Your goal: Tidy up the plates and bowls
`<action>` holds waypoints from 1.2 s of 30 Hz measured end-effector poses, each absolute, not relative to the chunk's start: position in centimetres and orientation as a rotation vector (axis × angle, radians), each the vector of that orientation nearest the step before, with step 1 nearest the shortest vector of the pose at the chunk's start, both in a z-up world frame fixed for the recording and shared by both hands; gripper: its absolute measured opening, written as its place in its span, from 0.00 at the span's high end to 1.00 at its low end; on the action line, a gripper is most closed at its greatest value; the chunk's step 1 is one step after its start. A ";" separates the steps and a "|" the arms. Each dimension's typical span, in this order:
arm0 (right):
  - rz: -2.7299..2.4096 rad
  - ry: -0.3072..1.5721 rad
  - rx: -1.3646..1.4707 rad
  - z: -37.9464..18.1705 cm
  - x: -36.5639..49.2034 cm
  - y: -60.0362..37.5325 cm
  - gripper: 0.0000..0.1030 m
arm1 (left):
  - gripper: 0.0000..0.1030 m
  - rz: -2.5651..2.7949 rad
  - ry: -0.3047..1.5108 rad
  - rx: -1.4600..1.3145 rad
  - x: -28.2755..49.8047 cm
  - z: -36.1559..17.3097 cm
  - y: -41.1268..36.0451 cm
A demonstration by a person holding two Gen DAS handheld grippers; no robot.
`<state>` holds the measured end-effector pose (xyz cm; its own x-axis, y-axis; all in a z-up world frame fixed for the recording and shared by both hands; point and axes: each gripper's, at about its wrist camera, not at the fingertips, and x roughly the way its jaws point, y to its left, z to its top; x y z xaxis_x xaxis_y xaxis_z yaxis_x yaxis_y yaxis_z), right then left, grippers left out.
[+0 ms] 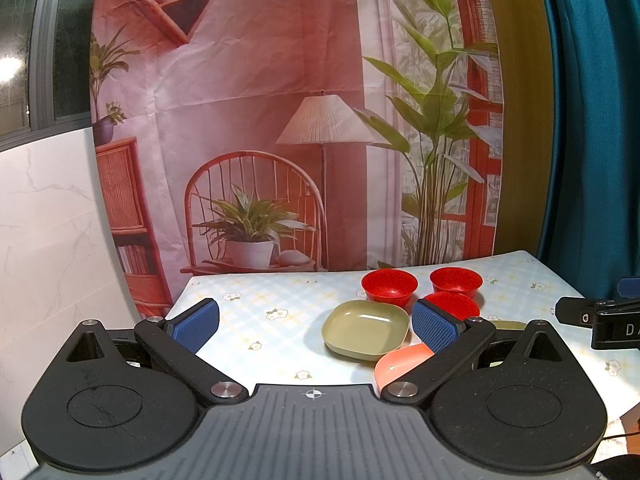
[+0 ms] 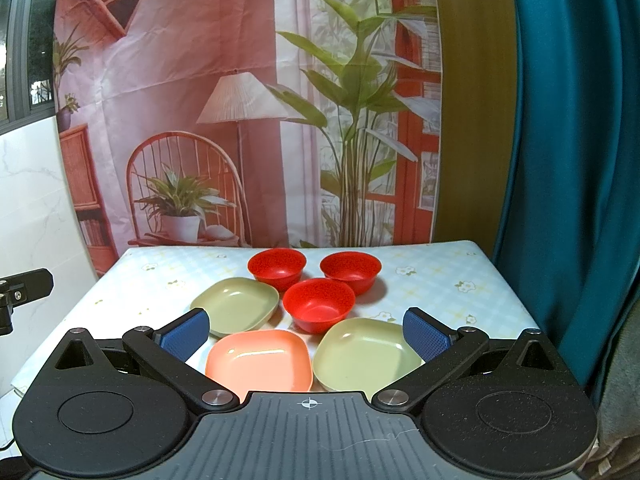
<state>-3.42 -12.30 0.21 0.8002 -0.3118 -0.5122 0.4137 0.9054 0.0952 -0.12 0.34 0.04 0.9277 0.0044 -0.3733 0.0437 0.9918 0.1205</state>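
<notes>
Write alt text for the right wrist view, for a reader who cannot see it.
Three red bowls and three shallow square plates, two olive green and one salmon pink, sit separately on a floral checked tablecloth. The open right gripper hovers over the near plates, holding nothing. Behind hangs a printed backdrop of a room.

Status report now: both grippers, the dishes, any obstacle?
Left gripper open, empty. Right gripper open, empty. Three red bowls, three plates lie separate, unstacked. Nothing blocks them.

Staged home set, printed backdrop (image 2: pixel 240 100), tablecloth (image 2: pixel 432 280)
</notes>
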 end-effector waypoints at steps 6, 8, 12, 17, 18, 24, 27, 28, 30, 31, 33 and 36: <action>-0.392 0.512 0.207 0.3 -3.4 -12.3 0.00 | 0.00 -0.020 0.383 0.127 -0.1 0.0 0.3; -0.392 0.512 0.207 0.2 -3.4 -12.3 0.00 | 0.00 -0.020 0.383 0.127 -0.1 0.0 0.3; -0.392 0.512 0.207 0.2 -3.4 -12.3 0.00 | 0.00 -0.020 0.383 0.128 -0.1 0.0 0.3; -0.392 0.512 0.207 0.2 -3.4 -12.3 0.00 | 0.00 -0.020 0.383 0.127 -0.1 0.0 0.4; -0.392 0.512 0.207 0.2 -3.4 -12.3 0.00 | 0.00 -0.019 0.383 0.127 -0.1 0.0 0.4; -0.392 0.512 0.207 0.2 -3.4 -12.3 0.00 | 0.00 -0.022 0.377 0.118 -0.2 0.1 0.5; -0.393 0.511 0.207 0.2 -3.4 -12.3 0.00 | 0.00 -0.027 0.376 0.116 -0.2 0.1 0.5; -0.392 0.512 0.208 0.2 -3.4 -12.3 0.00 | 0.00 -0.030 0.375 0.116 -0.2 0.1 0.5; -0.392 0.512 0.208 0.2 -3.4 -12.3 0.00 | 0.00 -0.034 0.375 0.116 -0.2 0.1 0.6; -0.392 0.512 0.207 0.2 -3.4 -12.3 0.00 | 0.00 -0.035 0.376 0.116 -0.2 0.1 0.6; -0.392 0.511 0.207 0.2 -3.4 -12.3 0.00 | 0.00 -0.039 0.378 0.111 -0.1 0.1 0.7; -0.392 0.511 0.208 0.2 -3.4 -12.3 0.00 | 0.00 -0.041 0.381 0.107 -0.1 0.1 0.8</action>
<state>-3.41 -12.32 0.23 0.8002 -0.3115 -0.5124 0.4140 0.9052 0.0961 -0.05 0.85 0.09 0.9276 -0.0197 -0.3729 0.0600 0.9935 0.0966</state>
